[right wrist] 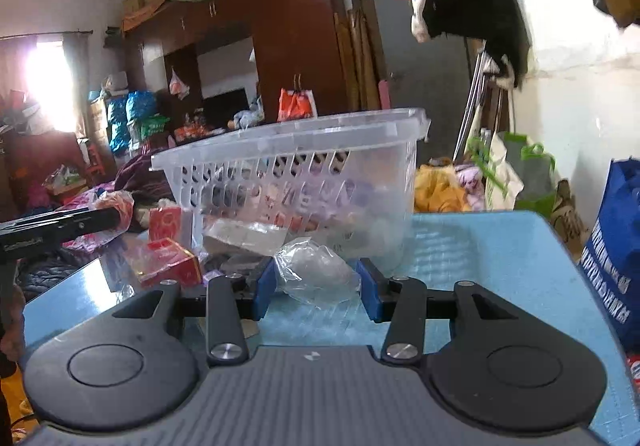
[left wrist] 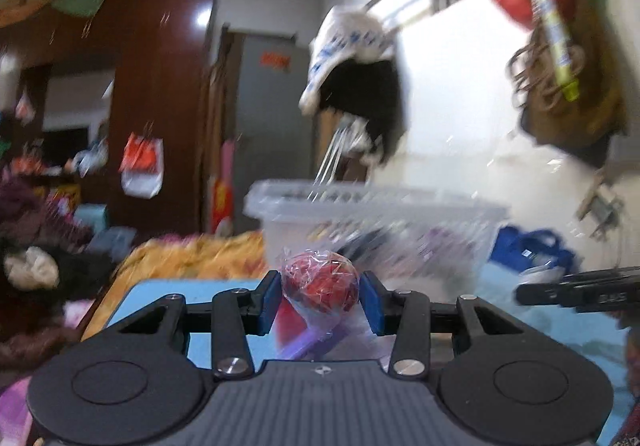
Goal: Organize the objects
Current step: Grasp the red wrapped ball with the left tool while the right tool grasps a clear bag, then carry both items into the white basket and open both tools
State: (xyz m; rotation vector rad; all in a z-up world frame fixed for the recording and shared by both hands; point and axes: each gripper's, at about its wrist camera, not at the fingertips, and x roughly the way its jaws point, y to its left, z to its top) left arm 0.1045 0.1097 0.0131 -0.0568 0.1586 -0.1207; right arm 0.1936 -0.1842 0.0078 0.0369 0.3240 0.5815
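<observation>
Left wrist view: blurred frame. My left gripper [left wrist: 320,296] has its blue fingers [left wrist: 267,302] clenched on a red ball in clear crinkled wrap [left wrist: 320,282], one pad against each side. The ball sits raised above the blue tabletop [left wrist: 160,298], with a tail of wrap hanging below it. Beyond the ball stands the clear plastic basket [left wrist: 360,206], its slotted wall facing me, with mixed items inside that are too smeared to name. Right of the basket lies a blue bag [left wrist: 528,250], and at the right edge a black bar of the other gripper [left wrist: 580,292] enters.

Right wrist view: sharp frame. At far left, a black part of the left gripper pokes in over a crumpled plastic bag [right wrist: 108,218]. Next, two red boxes [right wrist: 170,258] lie on the tabletop, touching the basket's left corner. My right gripper [right wrist: 318,284] has its fingers [right wrist: 266,286] closed on a clear, crumpled plastic packet [right wrist: 320,274], pads pressing both sides. The packet sits low over the tabletop, just in front of the basket wall. To the right, bare blue tabletop, then a blue printed bag [right wrist: 616,258] at the edge.
</observation>
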